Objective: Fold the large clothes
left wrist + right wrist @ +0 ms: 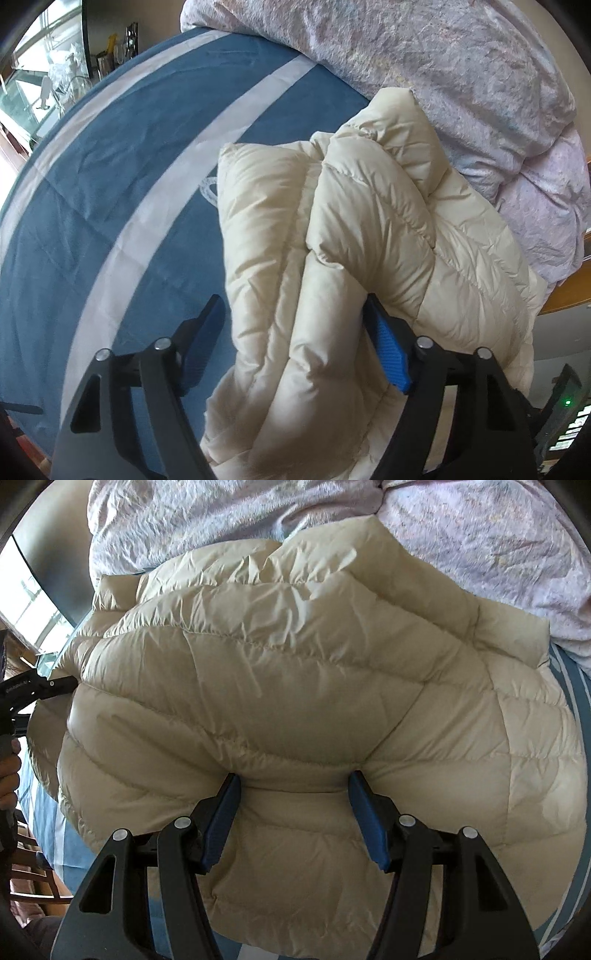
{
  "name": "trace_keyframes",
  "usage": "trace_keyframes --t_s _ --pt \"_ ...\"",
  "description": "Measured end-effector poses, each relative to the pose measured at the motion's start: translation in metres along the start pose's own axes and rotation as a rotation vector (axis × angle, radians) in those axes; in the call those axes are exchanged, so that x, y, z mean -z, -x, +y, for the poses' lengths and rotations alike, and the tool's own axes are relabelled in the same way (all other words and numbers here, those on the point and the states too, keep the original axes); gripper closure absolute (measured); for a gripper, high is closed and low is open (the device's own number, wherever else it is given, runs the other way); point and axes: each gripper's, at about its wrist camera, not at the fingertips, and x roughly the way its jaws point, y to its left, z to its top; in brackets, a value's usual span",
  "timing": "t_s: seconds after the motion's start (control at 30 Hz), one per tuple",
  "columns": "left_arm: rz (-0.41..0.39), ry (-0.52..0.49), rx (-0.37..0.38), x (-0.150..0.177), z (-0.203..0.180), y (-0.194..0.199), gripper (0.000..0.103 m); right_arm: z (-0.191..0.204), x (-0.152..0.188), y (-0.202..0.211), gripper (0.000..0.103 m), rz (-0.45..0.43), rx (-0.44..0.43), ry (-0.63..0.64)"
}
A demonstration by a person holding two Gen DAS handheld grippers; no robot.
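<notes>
Right wrist view: lettering on the left hand-held gripper [61, 683] is unreadable.

Jacket [288, 686]: cream quilted puffer, thin synthetic shell, slight sheen, fine crinkles along stitch lines. Bed sheet [122, 177]: matt blue woven cloth with pale stripes, lightly creased. Duvet [461, 66]: pale pink-lilac, soft fuzzy matt fabric. Left gripper [295, 332] and right gripper [293, 797]: matt black plastic, ribbed blue pads [391, 354], shiny metal pins.
</notes>
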Motion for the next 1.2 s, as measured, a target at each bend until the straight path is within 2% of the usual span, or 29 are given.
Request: trace_keyframes --t_s 0.3,0.43,0.77,0.93,1.2 --pt "0.012 0.035 0.100 -0.003 0.011 -0.002 0.028 -0.003 0.006 0.001 0.040 -0.006 -0.009 -0.002" --pt "0.021 0.022 0.124 -0.002 0.007 -0.003 0.046 -0.003 0.007 0.000 0.040 -0.005 -0.010 -0.010" --pt "-0.020 -0.054 0.085 0.001 -0.014 0.006 0.079 -0.004 0.005 -0.002 0.040 0.009 -0.017 -0.014" --pt "-0.045 -0.082 0.062 0.002 -0.022 0.014 0.085 -0.005 0.005 -0.002 0.040 0.009 -0.017 -0.015" --pt "-0.108 -0.108 0.063 0.004 -0.043 0.041 0.087 -0.005 0.005 -0.006 0.040 -0.001 -0.020 -0.013"
